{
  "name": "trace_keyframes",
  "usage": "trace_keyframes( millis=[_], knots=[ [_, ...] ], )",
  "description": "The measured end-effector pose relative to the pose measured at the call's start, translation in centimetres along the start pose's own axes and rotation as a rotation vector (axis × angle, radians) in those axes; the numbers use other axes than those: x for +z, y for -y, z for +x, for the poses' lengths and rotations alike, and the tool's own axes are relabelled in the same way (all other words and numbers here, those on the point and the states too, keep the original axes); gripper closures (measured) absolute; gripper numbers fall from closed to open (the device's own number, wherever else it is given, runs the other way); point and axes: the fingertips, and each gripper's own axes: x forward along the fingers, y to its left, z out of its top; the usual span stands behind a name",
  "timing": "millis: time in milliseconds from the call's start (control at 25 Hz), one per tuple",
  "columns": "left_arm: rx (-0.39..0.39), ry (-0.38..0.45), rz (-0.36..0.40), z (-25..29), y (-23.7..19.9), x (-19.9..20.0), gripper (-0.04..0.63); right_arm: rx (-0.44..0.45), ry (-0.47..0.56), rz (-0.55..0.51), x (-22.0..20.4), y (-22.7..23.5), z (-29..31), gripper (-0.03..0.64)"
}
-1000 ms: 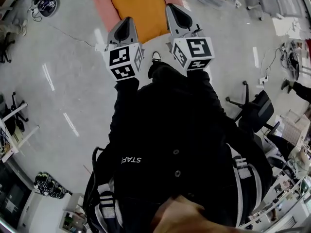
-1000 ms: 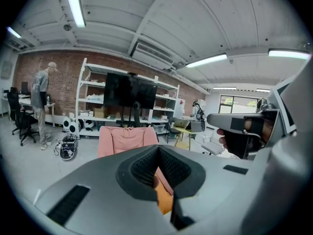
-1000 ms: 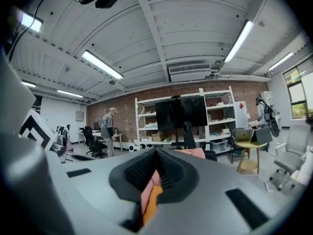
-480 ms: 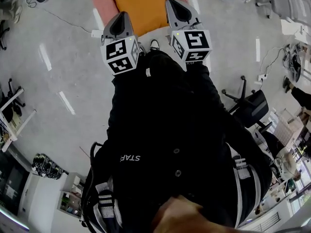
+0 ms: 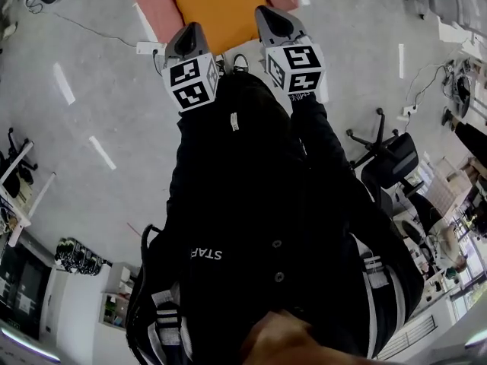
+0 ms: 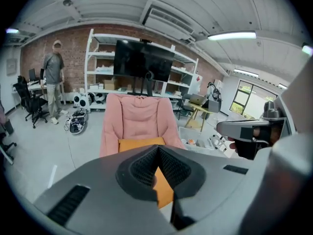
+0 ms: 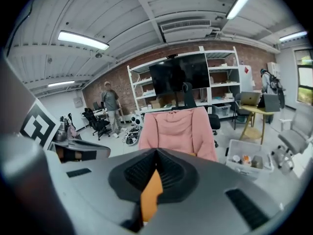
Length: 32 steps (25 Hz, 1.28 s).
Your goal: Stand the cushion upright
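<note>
An orange cushion [image 5: 213, 4] lies flat on the seat of a pink armchair [image 5: 149, 7] at the top of the head view. My left gripper [image 5: 189, 30] hangs before the cushion's near left edge, and my right gripper [image 5: 268, 14] before its near right edge. Both are shut with nothing between the jaws. In the left gripper view the cushion [image 6: 139, 144] shows just beyond the closed left gripper [image 6: 157, 152], under the armchair [image 6: 139, 119] back. In the right gripper view only an orange strip of cushion [image 7: 150, 192] shows below the shut right gripper [image 7: 156, 153].
A person [image 6: 53, 77] stands far left by desk chairs. Shelves with a black screen [image 6: 142, 60] rise behind the armchair. A white bin [image 7: 247, 163] of small items sits on the floor right of it. A power strip [image 5: 148, 48] lies left; an office chair [image 5: 384, 162] stands right.
Both grippers have dropped lower and drawn nearer the armchair's front; the cushion has slid toward the top edge of the head view. Both stay shut.
</note>
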Motion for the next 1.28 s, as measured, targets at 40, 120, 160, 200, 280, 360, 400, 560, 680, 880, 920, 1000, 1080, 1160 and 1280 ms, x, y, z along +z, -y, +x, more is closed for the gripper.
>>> trace_keyframes(
  millis=[40, 120, 160, 200, 280, 360, 400, 560, 680, 880, 920, 1000, 1080, 1160, 1280],
  knots=[
    [0.003, -0.014, -0.005, 1.2, -0.5, -0.6, 0.595, -0.002, -0.013, -0.003, -0.8, 0.4, 1.1, 0.602],
    [0.007, -0.041, -0.018, 3.5, -1.3, -2.1, 0.595, -0.005, -0.043, -0.001, -2.7, 1.2, 3.2, 0.601],
    [0.009, -0.052, -0.022, 4.6, -1.7, -2.8, 0.595, -0.007, -0.059, 0.005, -3.8, 1.7, 4.3, 0.601],
    [0.011, -0.064, -0.026, 5.7, -2.0, -3.6, 0.595, -0.01, -0.075, 0.013, -4.9, 2.2, 5.3, 0.601],
    [0.012, -0.088, -0.028, 8.1, -2.8, -5.1, 0.595, -0.019, -0.108, 0.029, -7.2, 3.4, 7.5, 0.601],
    [0.014, -0.109, -0.026, 10.5, -3.8, -6.7, 0.595, -0.029, -0.137, 0.043, -9.5, 4.6, 9.9, 0.601],
    [0.017, -0.115, -0.025, 11.6, -4.5, -7.4, 0.595, -0.032, -0.147, 0.047, -10.6, 5.2, 11.0, 0.601],
    [0.051, -0.136, -0.032, 15.7, -7.2, -10.4, 0.595, -0.039, -0.177, 0.05, -14.6, 7.6, 14.9, 0.601],
    [0.072, -0.159, -0.046, 18.9, -9.2, -13.2, 0.595, -0.051, -0.195, 0.047, -17.9, 9.2, 17.7, 0.601],
    [0.097, -0.177, -0.067, 23.5, -12.2, -17.1, 0.595, -0.069, -0.227, 0.062, -22.7, 10.9, 22.8, 0.596],
    [0.102, -0.178, -0.07, 24.4, -12.6, -17.4, 0.595, -0.068, -0.232, 0.064, -23.4, 11.5, 23.7, 0.589],
    [0.107, -0.181, -0.073, 26.4, -12.5, -18.2, 0.595, -0.07, -0.245, 0.062, -24.7, 13.2, 25.2, 0.569],
    [0.11, -0.183, -0.069, 27.8, -12.3, -18.9, 0.595, -0.081, -0.257, 0.056, -25.8, 14.8, 26.1, 0.565],
    [0.116, -0.183, -0.067, 28.7, -12.5, -19.3, 0.593, -0.095, -0.268, 0.054, -26.5, 15.9, 26.8, 0.553],
    [0.123, -0.193, -0.078, 29.8, -13.2, -19.7, 0.502, -0.108, -0.286, 0.054, -27.2, 17.1, 27.8, 0.516]
  ],
)
